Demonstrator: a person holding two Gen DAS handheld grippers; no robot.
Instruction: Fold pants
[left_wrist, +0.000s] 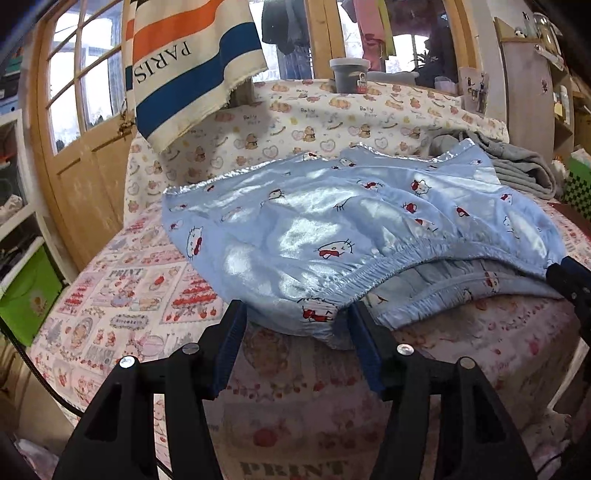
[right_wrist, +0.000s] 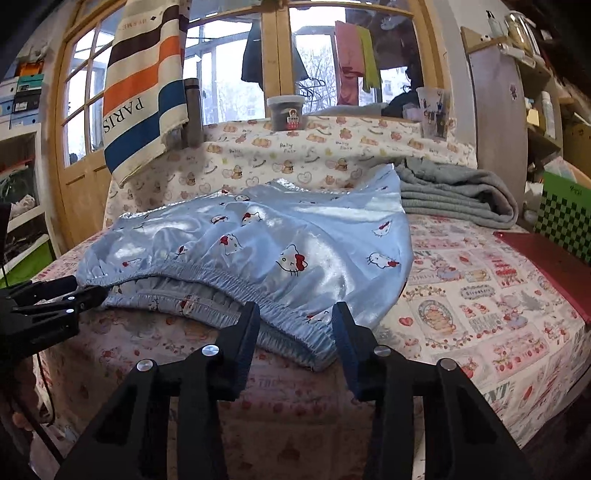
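Light blue satin pants (left_wrist: 332, 229) with a cat print lie on the patterned bed cover, elastic waistband toward me. My left gripper (left_wrist: 295, 314) is open, its fingers on either side of the waistband's left corner. My right gripper (right_wrist: 295, 314) is open, its fingers on either side of the waistband's right corner; the pants (right_wrist: 258, 251) spread away behind it. The right gripper also shows at the right edge of the left wrist view (left_wrist: 569, 280), and the left gripper at the left edge of the right wrist view (right_wrist: 74, 295).
A folded grey garment (right_wrist: 454, 199) lies at the back right of the bed. A red board (right_wrist: 550, 266) lies at the right edge. A striped towel (right_wrist: 144, 88) hangs at the back left. A dark tub (right_wrist: 286, 110) stands on the headboard ledge.
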